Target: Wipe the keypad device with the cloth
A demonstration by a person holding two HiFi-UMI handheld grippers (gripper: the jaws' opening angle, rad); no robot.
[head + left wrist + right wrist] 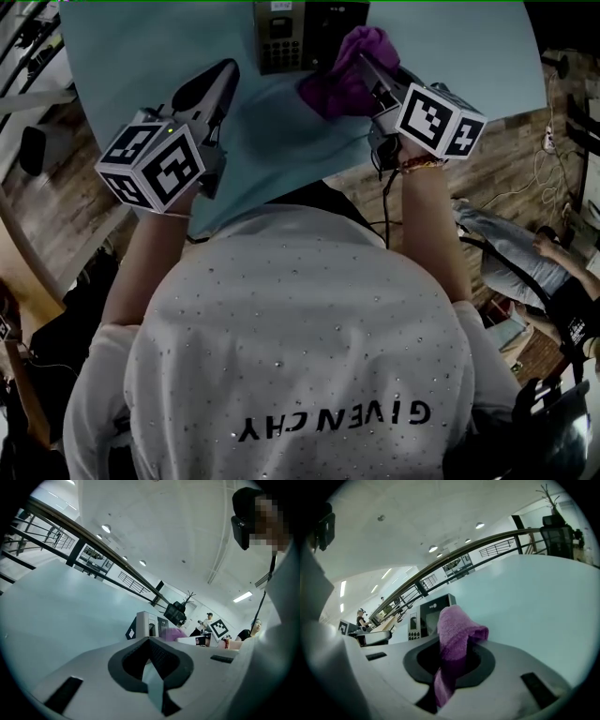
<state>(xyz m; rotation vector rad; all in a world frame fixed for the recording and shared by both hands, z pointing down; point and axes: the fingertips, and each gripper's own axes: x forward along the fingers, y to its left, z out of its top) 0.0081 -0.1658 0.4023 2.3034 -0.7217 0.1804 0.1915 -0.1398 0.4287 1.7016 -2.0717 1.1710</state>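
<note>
- Well, start with the head view. Your right gripper (367, 73) has the purple cloth (342, 80) up at the near right corner of the keypad device (281, 37), which sits close to the far edge of the table (141, 56). Your left gripper (228, 67) hangs off to the device's left and touches nothing. Nothing braces the device (it looks light), so a firm push away from you could slide it towards that far edge.
- Next, the left gripper view. Its jaws are together with nothing between them. The device (146, 625) stands ahead and slightly left, with the cloth (172, 632) just beside it. If you bring this gripper in to steady the device, its closed tips could press keys or tip it over.
- Last, the right gripper view. The jaws are clamped on the cloth (457, 630). A small folded wad rises past the tips and a tail hangs down between the jaws.
  - The device (429, 616) stands just behind the wad, and I cannot tell whether the two touch.
  - The wad is small (not much padding), so a low angle could let the hard jaw tips scrape the screen.
  - Drag across the keys could also tug the cloth out of the clamp.
</note>
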